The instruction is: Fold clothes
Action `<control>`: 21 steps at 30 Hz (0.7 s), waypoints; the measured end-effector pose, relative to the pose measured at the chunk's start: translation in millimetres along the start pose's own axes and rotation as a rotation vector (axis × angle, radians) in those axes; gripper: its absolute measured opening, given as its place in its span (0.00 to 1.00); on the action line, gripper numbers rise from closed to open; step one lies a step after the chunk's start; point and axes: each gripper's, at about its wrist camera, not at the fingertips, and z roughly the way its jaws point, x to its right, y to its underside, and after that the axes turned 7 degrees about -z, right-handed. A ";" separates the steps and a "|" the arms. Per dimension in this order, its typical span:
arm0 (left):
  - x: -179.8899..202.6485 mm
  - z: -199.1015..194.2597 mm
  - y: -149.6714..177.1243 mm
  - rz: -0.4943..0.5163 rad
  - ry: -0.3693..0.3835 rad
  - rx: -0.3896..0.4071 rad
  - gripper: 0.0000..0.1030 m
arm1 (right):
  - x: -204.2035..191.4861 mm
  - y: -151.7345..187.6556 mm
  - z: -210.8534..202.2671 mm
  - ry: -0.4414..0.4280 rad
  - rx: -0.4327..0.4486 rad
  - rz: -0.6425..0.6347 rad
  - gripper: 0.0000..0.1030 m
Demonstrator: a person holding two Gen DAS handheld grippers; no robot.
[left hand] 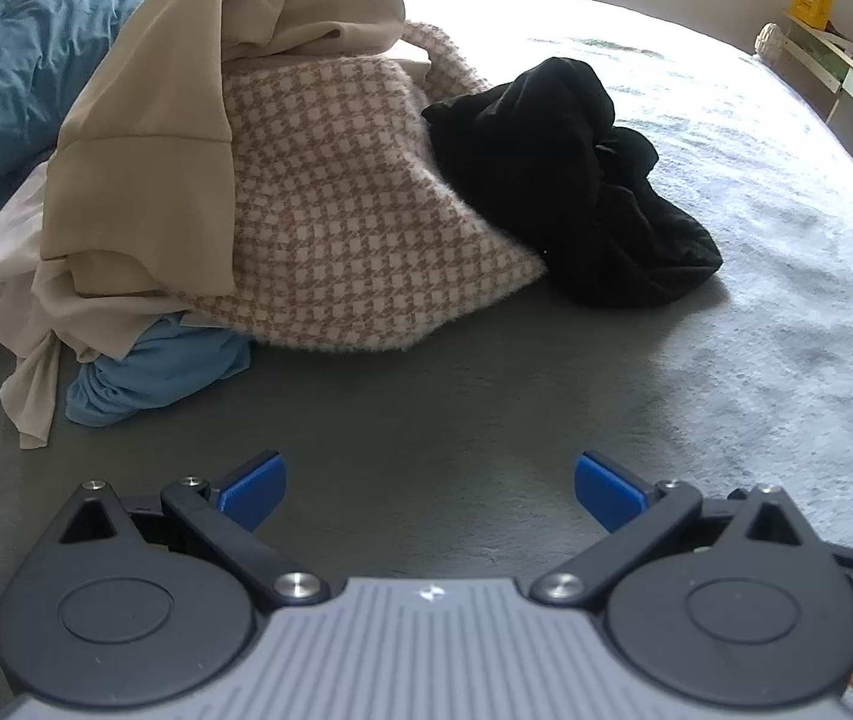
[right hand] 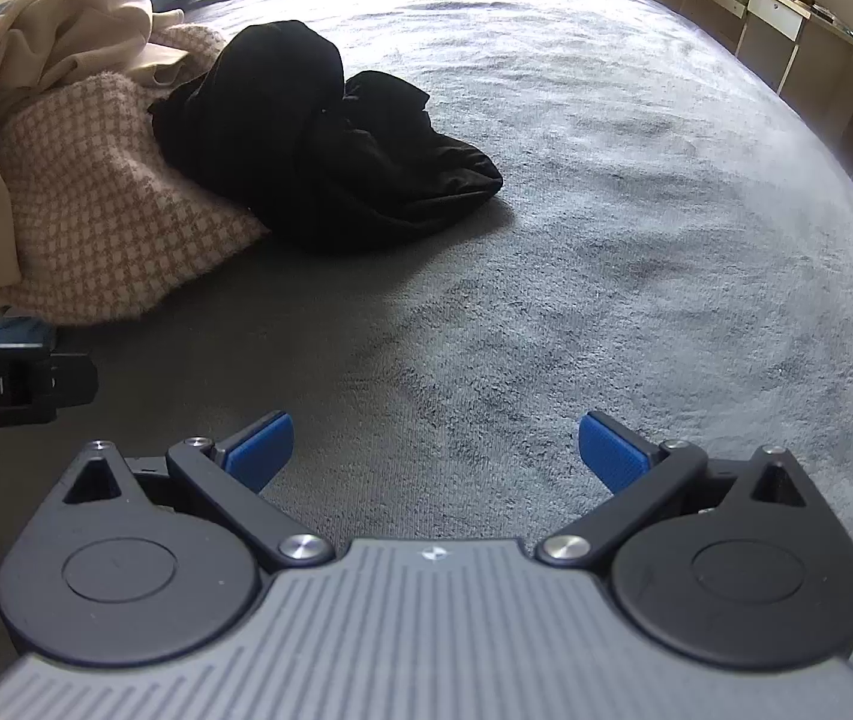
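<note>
Above bare bedspread, your left gripper and right gripper gape empty, ready for the upper-left clothes pile.

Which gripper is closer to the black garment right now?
Hard to call; the right gripper looks slightly nearer. The black garment lies ahead and left of it, and ahead and right of the left gripper. Both are open, touching nothing.

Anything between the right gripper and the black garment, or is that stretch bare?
Bare. In the right wrist view only grey bed cover lies between the open right gripper and the black garment; the houndstooth garment sits off to the left.
</note>
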 end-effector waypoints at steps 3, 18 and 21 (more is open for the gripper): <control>-4.8 -0.7 3.4 0.005 -0.006 0.013 1.00 | 0.8 0.4 1.0 0.000 -0.003 0.004 0.99; -9.7 9.6 14.8 -0.002 -0.026 -0.033 1.00 | 8.7 3.2 6.1 0.003 -0.035 0.028 0.99; -9.3 10.3 16.3 0.005 -0.029 -0.031 1.00 | 9.9 3.4 5.4 0.003 -0.032 0.027 0.99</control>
